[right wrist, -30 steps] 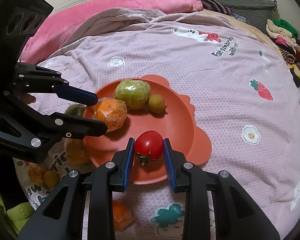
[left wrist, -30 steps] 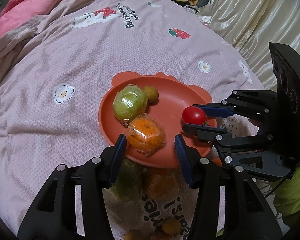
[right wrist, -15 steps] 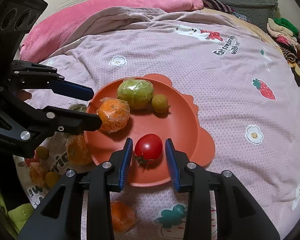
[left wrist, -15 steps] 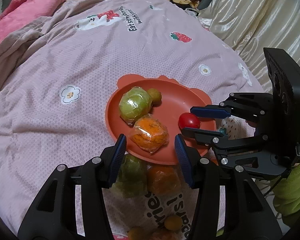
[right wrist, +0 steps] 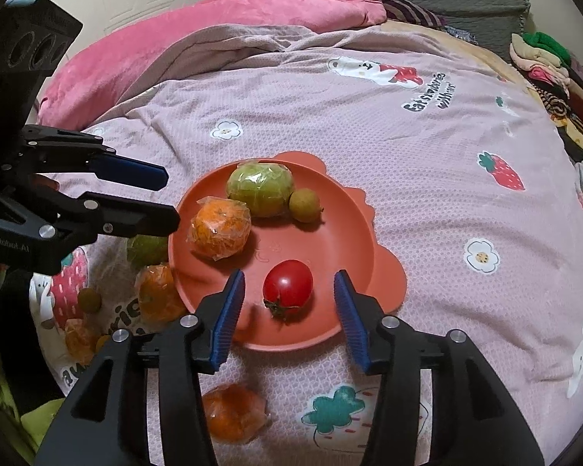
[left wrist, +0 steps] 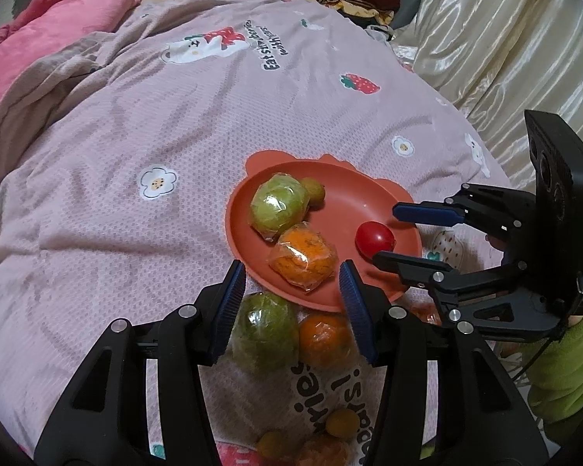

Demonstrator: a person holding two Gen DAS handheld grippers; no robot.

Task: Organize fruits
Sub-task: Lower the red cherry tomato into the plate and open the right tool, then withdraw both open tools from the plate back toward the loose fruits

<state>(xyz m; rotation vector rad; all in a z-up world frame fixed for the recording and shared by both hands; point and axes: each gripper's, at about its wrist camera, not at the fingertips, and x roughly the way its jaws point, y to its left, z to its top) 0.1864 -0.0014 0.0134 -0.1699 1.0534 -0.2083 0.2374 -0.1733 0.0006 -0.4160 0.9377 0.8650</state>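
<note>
An orange-red plate (right wrist: pixel 342 233) (left wrist: pixel 353 194) lies on the bed. On it sit a red tomato (right wrist: pixel 287 285) (left wrist: pixel 374 237), a wrapped orange (right wrist: pixel 220 230) (left wrist: pixel 303 258), a wrapped green fruit (right wrist: pixel 261 190) (left wrist: pixel 280 206) and a small yellow-green fruit (right wrist: pixel 305 205) (left wrist: pixel 315 191). My right gripper (right wrist: pixel 288 310) (left wrist: pixel 384 233) is open, its jaws on either side of the tomato and apart from it. My left gripper (left wrist: pixel 291 306) (right wrist: pixel 167 202) is open and empty, above a wrapped green fruit (left wrist: pixel 264 334) and a wrapped orange (left wrist: pixel 324 341) lying off the plate.
More loose fruit lies on the printed pink bedspread (left wrist: pixel 136 124): small yellow fruits (left wrist: pixel 342 423), a wrapped orange (right wrist: pixel 233 413) near me, others left of the plate (right wrist: pixel 157 291). A pink quilt (right wrist: pixel 213 27) is bunched behind. Folded clothes (right wrist: pixel 540 58) and a curtain (left wrist: pixel 505 39) lie to the right.
My right gripper opened and let go of the tomato, which now rests on the plate. Both grippers drew back from the plate; the left now shows more off-plate fruit.
</note>
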